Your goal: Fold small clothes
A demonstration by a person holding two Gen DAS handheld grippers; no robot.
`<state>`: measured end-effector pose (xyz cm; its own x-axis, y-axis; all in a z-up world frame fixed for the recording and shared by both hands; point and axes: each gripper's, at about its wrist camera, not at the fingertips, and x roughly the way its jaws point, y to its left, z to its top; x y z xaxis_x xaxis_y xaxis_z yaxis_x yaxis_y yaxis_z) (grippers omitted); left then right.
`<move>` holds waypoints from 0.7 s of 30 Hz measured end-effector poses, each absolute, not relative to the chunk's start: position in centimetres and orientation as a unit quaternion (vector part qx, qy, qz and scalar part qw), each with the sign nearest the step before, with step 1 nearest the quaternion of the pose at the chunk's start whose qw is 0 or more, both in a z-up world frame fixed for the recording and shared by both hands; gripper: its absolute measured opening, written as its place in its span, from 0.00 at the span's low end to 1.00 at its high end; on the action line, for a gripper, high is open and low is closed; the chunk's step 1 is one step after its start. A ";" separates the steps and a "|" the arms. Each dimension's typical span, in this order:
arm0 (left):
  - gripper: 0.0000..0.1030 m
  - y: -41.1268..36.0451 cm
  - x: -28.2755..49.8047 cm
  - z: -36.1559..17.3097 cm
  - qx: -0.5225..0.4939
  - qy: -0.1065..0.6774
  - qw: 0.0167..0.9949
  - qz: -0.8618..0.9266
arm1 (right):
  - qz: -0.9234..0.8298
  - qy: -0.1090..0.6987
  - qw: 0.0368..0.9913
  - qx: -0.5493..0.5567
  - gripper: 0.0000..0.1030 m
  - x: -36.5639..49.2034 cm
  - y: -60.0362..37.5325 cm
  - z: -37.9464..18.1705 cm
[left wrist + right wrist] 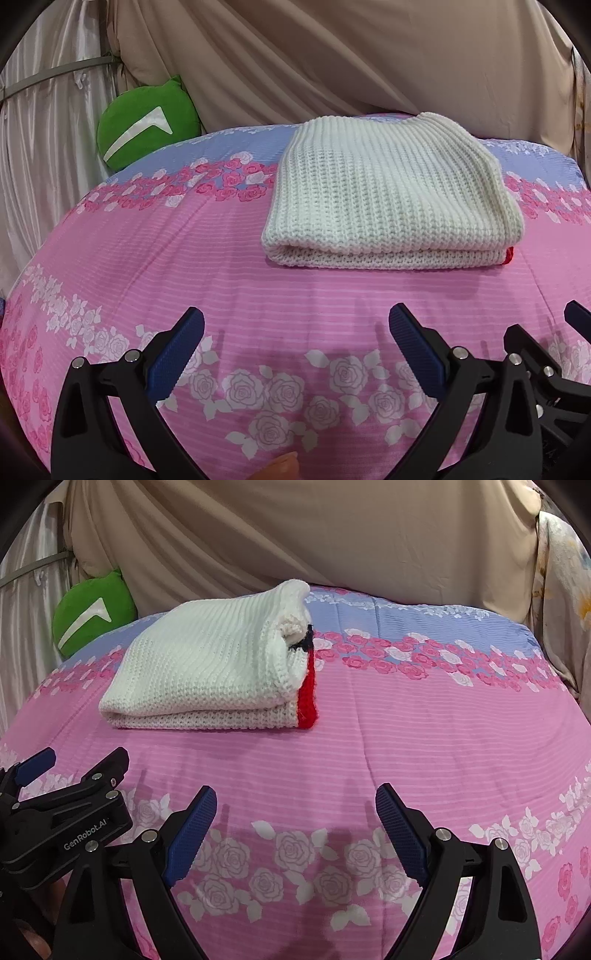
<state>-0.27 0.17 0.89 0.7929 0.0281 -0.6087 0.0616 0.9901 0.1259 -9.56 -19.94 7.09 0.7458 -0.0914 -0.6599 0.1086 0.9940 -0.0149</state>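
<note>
A white knitted garment (388,192) lies folded in a thick stack on the pink rose-patterned bed cover (184,258). In the right wrist view the same folded knit (210,664) shows a red strip and a dark trim at its right end. My left gripper (297,317) hovers over the cover, nearer to me than the stack, open, with nothing between its blue pads. My right gripper (295,797) is also open and empty, short of the stack and to its right. Part of the left gripper (74,812) shows at the left of the right wrist view.
A green round cushion (144,122) leans at the back left against beige draped fabric (369,55). Silvery curtain hangs at the left (44,129). A floral cloth (561,590) hangs at the far right. Bare bed cover (424,720) stretches right of the folded knit.
</note>
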 end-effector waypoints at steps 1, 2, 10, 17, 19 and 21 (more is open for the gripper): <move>0.95 0.1 -0.3 0.9 0.072 0.321 0.944 -0.008 | -0.054 0.352 0.934 0.010 0.83 -9.6 -19.8 7.1; 0.95 0.0 -0.3 0.9 0.075 0.321 0.944 -0.006 | -0.054 0.351 0.935 0.008 0.83 -9.6 -19.8 7.1; 0.95 -0.3 -0.2 0.7 0.092 0.322 0.942 -0.007 | -0.058 0.348 0.936 0.015 0.83 -9.8 -19.8 7.2; 0.95 -0.2 -0.2 0.7 0.093 0.324 0.942 -0.007 | -0.055 0.348 0.936 0.016 0.83 -9.8 -19.9 7.1; 0.95 -0.2 -0.2 0.7 0.093 0.323 0.942 -0.008 | -0.055 0.347 0.936 0.017 0.83 -9.8 -19.8 7.1; 0.95 -0.2 -0.2 0.8 0.093 0.323 0.942 -0.007 | -0.055 0.348 0.936 0.017 0.83 -9.8 -19.8 7.1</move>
<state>-0.17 -0.22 0.75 0.7917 0.0469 -0.6091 0.0726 0.9828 0.1701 -9.78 -19.83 7.10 0.7522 -0.0919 -0.6525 0.1154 0.9933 -0.0069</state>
